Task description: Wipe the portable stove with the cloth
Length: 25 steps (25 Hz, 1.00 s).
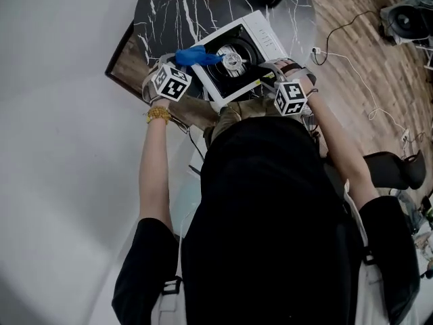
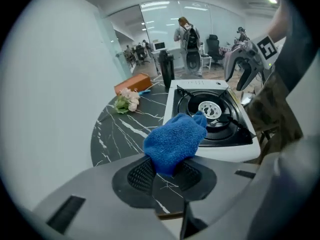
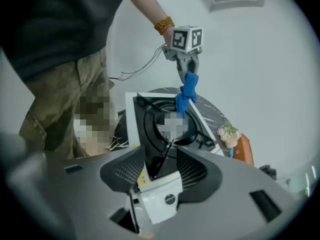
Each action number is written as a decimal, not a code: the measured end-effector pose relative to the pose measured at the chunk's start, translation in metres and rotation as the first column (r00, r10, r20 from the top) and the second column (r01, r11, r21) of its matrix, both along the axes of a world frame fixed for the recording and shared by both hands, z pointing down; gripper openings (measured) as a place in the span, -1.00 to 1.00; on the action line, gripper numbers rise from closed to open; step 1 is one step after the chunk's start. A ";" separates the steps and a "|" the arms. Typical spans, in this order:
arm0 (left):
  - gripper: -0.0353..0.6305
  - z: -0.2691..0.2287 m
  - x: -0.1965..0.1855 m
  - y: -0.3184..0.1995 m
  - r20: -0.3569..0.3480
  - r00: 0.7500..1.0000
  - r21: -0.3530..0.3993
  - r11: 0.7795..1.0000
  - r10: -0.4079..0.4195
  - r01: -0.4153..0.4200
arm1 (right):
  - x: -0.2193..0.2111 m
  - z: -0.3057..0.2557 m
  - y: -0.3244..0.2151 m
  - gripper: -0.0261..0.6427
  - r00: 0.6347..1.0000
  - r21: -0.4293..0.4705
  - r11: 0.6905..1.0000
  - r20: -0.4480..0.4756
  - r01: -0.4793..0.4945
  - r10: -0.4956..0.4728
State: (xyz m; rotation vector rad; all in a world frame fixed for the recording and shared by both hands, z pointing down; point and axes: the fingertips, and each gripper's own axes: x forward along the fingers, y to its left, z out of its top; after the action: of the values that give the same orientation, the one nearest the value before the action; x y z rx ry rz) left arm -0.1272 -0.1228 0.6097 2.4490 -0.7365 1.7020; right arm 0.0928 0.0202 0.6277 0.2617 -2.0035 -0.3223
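Observation:
The white portable stove [image 1: 265, 38] with its black burner sits on the round black marble table [image 1: 162, 12]. My left gripper [image 2: 165, 173] is shut on a blue cloth [image 2: 175, 139], which hangs over the stove's near left edge [image 2: 172, 115], just short of the burner [image 2: 209, 109]. The right gripper view shows that cloth [image 3: 187, 95] dangling from the left gripper [image 3: 187, 70] over the stove. My right gripper [image 3: 157, 168] has the stove's white front corner [image 3: 160, 199] between its jaws, and the pads do not clearly press on it. In the head view both grippers flank the stove, left gripper [image 1: 184, 63] and right gripper [image 1: 272, 74].
A small bunch of flowers [image 2: 125, 101], an orange box [image 2: 132, 84] and a black bottle [image 2: 166, 70] stand on the table beyond the stove. Cables [image 1: 352, 63] trail over the wooden floor at the right. A white wall is close on the left.

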 end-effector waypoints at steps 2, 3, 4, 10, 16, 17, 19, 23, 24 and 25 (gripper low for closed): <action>-0.64 0.029 0.012 0.003 0.047 0.998 -0.082 0.996 0.034 -0.030 | 0.016 0.012 0.015 -0.28 1.000 -0.053 0.999 -0.011 -0.008 0.008; -0.66 0.039 0.016 0.006 0.059 0.998 -0.120 0.992 0.034 -0.027 | 0.023 0.019 0.019 -0.21 1.000 -0.070 0.997 -0.025 -0.020 0.019; -0.68 0.044 0.019 0.009 0.062 0.998 -0.143 0.990 0.024 -0.015 | 0.032 0.027 0.021 -0.16 0.998 -0.081 0.996 -0.047 -0.038 0.034; -0.69 0.051 0.020 0.034 0.106 0.994 -0.182 0.983 0.021 -0.002 | 0.063 0.062 0.015 -0.09 0.988 -0.101 0.987 -0.108 -0.122 0.111; -0.69 0.060 0.025 0.084 0.197 0.976 -0.277 0.960 0.095 -0.037 | 0.061 0.059 0.014 -0.07 0.990 -0.105 0.985 -0.051 -0.135 0.130; -0.69 0.060 0.028 0.096 0.192 0.976 -0.284 0.958 0.102 -0.044 | 0.061 0.058 0.014 -0.07 0.991 -0.106 0.986 -0.047 -0.132 0.127; -0.69 0.059 0.035 0.122 0.176 0.979 -0.285 0.957 0.103 -0.049 | 0.059 0.058 0.013 -0.06 0.992 -0.106 0.987 -0.037 -0.121 0.118; -0.69 0.059 0.050 0.174 0.158 0.987 -0.293 0.956 0.024 0.024 | 0.048 0.059 0.013 -0.06 0.997 -0.097 0.992 0.012 -0.079 0.080; -0.69 0.060 0.052 0.186 0.164 0.986 -0.297 0.954 -0.001 0.050 | 0.044 0.060 0.013 -0.06 0.997 -0.100 0.993 0.026 -0.065 0.067; -0.69 0.061 0.054 0.198 0.174 0.984 -0.304 0.950 -0.019 0.072 | 0.041 0.060 0.013 -0.06 0.998 -0.101 0.994 0.036 -0.050 0.054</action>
State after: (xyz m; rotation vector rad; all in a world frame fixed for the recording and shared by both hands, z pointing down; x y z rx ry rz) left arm -0.0730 0.0753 0.6706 2.0832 -0.4895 1.8632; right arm 0.1338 0.0333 0.6878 0.2583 -2.0410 -0.1838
